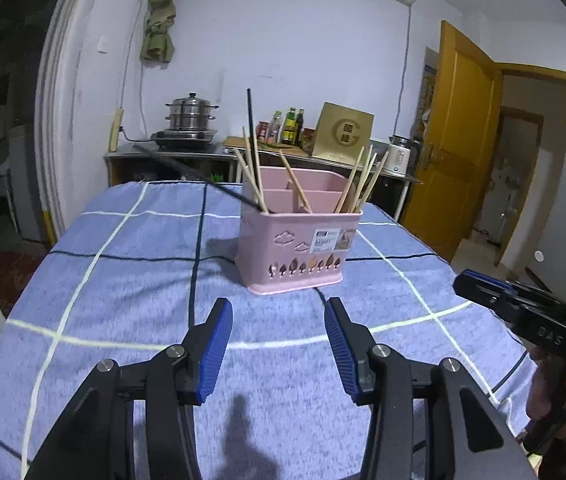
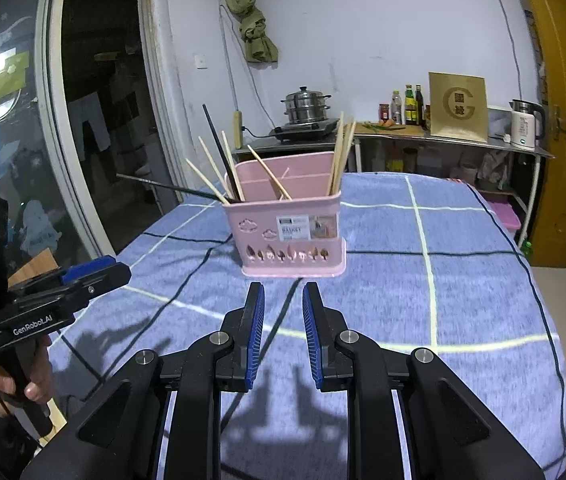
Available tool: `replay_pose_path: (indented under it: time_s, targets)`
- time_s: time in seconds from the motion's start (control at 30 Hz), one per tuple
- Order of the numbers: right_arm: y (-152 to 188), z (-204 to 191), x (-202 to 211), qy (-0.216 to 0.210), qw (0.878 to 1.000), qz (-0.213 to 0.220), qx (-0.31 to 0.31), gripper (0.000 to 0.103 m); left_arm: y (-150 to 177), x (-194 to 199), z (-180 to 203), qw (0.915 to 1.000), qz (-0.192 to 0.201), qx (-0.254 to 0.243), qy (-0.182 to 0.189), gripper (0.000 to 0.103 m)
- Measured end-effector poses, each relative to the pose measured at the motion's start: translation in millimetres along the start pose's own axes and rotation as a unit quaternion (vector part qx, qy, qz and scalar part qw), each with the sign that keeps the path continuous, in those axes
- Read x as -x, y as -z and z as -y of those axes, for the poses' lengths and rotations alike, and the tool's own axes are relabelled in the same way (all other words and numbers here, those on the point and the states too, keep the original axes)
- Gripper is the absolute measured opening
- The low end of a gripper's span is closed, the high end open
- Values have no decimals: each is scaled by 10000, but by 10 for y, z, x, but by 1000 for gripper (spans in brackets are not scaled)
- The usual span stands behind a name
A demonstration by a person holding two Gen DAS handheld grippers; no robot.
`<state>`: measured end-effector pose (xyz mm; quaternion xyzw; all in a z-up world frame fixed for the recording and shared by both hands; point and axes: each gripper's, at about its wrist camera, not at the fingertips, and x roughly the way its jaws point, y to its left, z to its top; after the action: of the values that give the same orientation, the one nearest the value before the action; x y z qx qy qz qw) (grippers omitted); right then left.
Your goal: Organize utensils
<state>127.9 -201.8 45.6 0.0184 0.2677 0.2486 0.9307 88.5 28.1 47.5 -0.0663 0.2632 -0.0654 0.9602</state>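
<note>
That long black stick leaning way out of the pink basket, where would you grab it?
Probably along the bare shaft of the black chopstick that juts past the left rim of the pink basket, coming from above on the left. It leans almost flat out there, clear of the wooden chopsticks, so open fingers could close across it. The left gripper is open and empty.

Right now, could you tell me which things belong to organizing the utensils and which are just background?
Job: pink utensil basket, wooden chopsticks, black chopsticks, left gripper, right gripper.
Background: steamer pot, sauce bottles, kettle, gold box.
</note>
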Motion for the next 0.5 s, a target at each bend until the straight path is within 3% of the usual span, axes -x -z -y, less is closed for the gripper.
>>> replay_pose_path:
  time_s: [0.27,0.5]
  targets:
    - [200,-167,158,179,9997,80,170,21,220,153,115,9993,171,-127,-305,48]
    - [284,-291,192,226,9993,90,284,21,321,209,173,9991,201,-211,-294,48]
